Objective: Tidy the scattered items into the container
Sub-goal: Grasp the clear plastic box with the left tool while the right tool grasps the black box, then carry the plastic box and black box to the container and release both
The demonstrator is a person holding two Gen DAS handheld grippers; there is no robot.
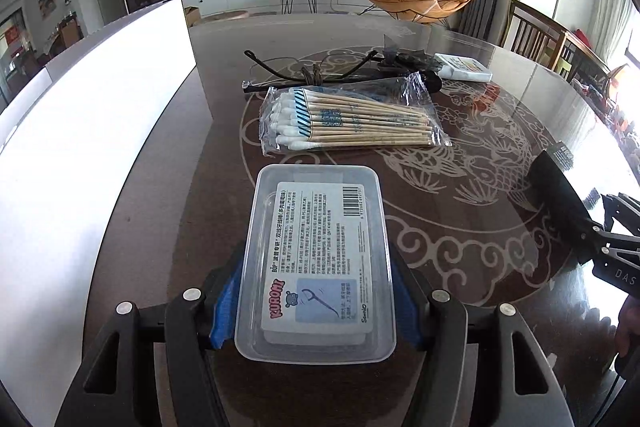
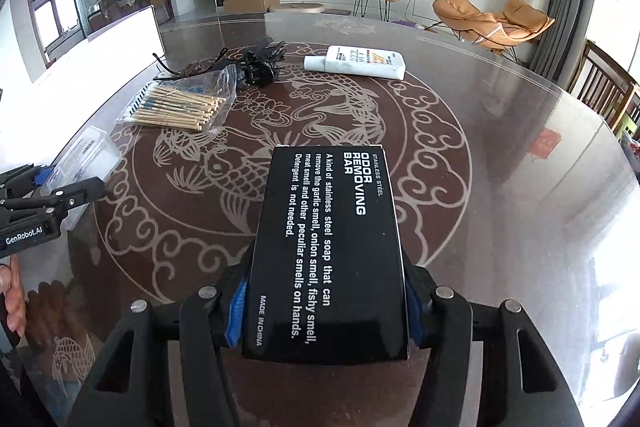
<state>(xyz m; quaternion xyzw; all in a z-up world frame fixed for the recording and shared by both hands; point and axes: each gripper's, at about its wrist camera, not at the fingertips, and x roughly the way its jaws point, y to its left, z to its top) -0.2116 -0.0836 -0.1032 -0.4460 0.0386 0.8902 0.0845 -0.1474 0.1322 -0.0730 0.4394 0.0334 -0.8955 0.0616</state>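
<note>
Hand-held gripper [image 2: 326, 311] on the right clamps a black box [image 2: 328, 251]; the left [image 1: 316, 307] grips a floss box [image 1: 316, 259]. Swabs [image 1: 352, 119] at twelve o'clock remain on the counter [image 1: 480, 147].

We cannot read the small print on the clear plastic floss-pick box [image 1: 316, 259]. The dark tangled bundle [image 2: 260, 65] near the table's far edge stays unidentifiable, half hidden behind the cotton-swab bag [image 1: 348, 119].

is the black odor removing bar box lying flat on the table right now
No, the right gripper holds the black odor removing bar box between its blue pads, lifted above the glass table.
</note>
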